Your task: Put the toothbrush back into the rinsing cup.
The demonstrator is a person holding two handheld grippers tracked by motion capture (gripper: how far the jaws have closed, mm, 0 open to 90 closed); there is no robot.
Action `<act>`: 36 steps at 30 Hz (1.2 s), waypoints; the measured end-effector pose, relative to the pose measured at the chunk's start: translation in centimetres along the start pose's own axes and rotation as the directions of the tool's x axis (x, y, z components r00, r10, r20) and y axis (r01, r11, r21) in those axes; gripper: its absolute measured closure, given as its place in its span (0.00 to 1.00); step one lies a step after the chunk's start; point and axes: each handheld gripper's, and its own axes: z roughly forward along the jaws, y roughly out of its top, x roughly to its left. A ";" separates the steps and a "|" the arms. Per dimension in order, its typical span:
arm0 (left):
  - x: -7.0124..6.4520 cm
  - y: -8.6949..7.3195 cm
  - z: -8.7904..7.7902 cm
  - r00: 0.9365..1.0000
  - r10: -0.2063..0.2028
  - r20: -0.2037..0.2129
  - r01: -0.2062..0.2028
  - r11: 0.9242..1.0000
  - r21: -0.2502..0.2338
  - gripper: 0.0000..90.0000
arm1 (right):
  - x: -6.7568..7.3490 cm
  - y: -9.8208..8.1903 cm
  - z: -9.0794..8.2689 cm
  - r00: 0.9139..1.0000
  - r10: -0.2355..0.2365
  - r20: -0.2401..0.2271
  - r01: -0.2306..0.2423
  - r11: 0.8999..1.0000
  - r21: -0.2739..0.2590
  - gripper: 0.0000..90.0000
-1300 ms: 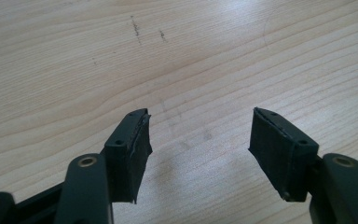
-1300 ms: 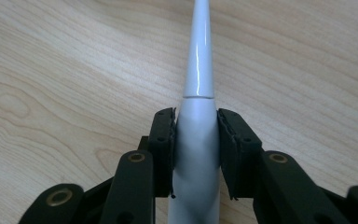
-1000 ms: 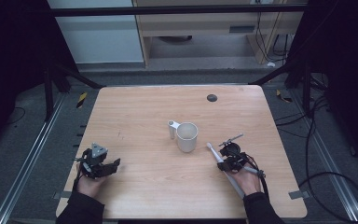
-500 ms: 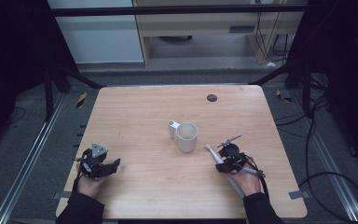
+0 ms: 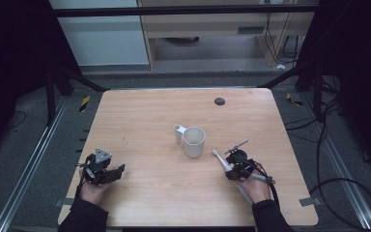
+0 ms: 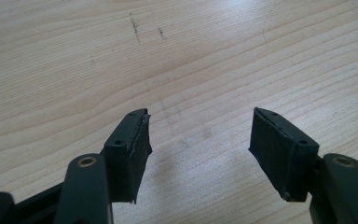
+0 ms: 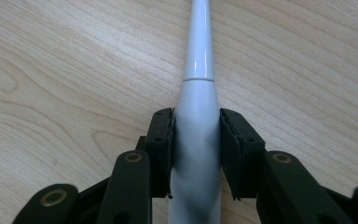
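Two grippers sat low over the table (image 5: 140,111), well apart from each other. My right gripper (image 7: 196,154) had an electric toothbrush (image 7: 196,140) between its jaws: both pads pressed flat against the thick white handle, one on each side, after a brief loosening and closing again on it. Past the fingertips the handle narrowed into the slim neck, which ran straight ahead, low above the wood. From above, I saw the brush head (image 5: 216,153) ahead of that gripper (image 5: 235,166), pointing toward the mug (image 5: 193,141), near it but not touching. The handle's rear end stuck out behind the jaws beside my right hand (image 5: 257,187). My left gripper (image 6: 199,149) stood partly open, with bare wood between its pads and nothing held. From above, it (image 5: 107,173) rested near the table's front left side, far from the mug.
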 end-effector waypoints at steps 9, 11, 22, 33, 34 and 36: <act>0.0 0.0 0.0 1.000 -0.001 0.000 0.001 1.000 0.001 0.41 | -0.3 0.1 -0.7 1.000 0.007 -0.003 -0.007 1.000 -0.020 0.75; 0.0 0.0 0.0 1.000 0.000 0.000 0.000 1.000 0.001 0.41 | -0.5 0.0 -1.0 1.000 0.011 -0.013 -0.011 0.999 -0.045 0.75; 0.0 0.0 0.0 1.000 -0.001 0.000 0.001 1.000 0.001 0.41 | -0.8 0.0 -2.8 0.999 0.033 -0.025 -0.037 0.986 -0.161 0.75; 0.0 0.0 -0.1 1.000 -0.007 -0.003 0.007 1.000 0.000 0.41 | -1.1 0.0 -5.7 0.999 0.049 -0.024 -0.054 0.951 -0.304 0.75; 0.0 0.0 -0.1 1.000 -0.007 -0.003 0.007 1.000 0.000 0.41 | -1.2 0.0 -5.9 0.999 0.046 -0.025 -0.052 0.948 -0.313 0.75; 0.0 0.0 -0.1 1.000 -0.007 -0.003 0.007 1.000 0.000 0.41 | -1.3 0.1 -6.5 0.998 0.041 -0.040 -0.052 0.939 -0.339 0.75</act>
